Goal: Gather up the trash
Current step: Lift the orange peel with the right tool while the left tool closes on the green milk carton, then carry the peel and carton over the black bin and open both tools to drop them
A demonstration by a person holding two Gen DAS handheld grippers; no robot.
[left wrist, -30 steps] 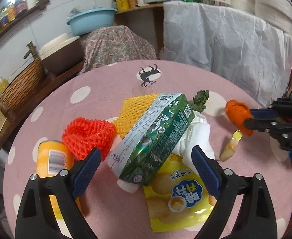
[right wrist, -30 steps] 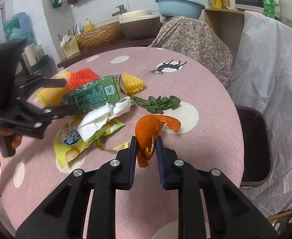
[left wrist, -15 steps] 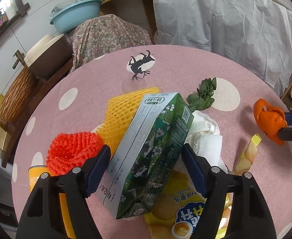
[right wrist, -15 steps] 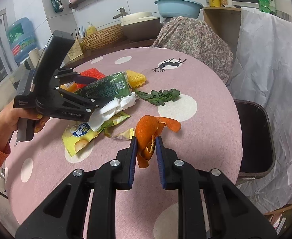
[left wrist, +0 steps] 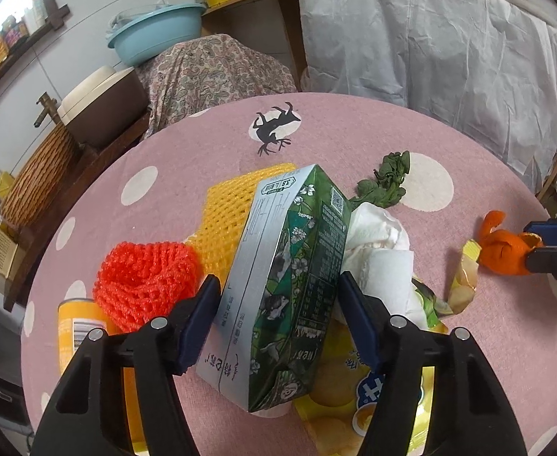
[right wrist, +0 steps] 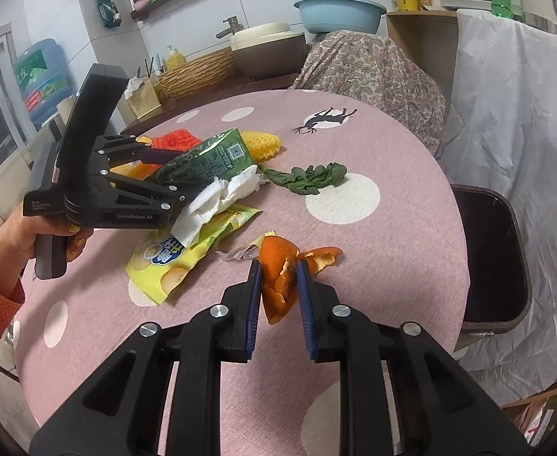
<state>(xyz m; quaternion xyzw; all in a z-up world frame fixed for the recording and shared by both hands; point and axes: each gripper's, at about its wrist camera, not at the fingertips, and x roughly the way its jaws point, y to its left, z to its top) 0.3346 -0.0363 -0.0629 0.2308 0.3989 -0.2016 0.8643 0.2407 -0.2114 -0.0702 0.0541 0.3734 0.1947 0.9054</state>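
With our left gripper (left wrist: 278, 315) just closing on the green carton (left wrist: 290, 266) and our right gripper (right wrist: 278, 296) clamping orange peel (right wrist: 278, 277), we should squeeze the carton's flat sides squarely before lifting.

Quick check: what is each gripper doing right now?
Left gripper: jaws have just been closing around the green carton; pads look against its sides.
Right gripper: shut on the orange peel.
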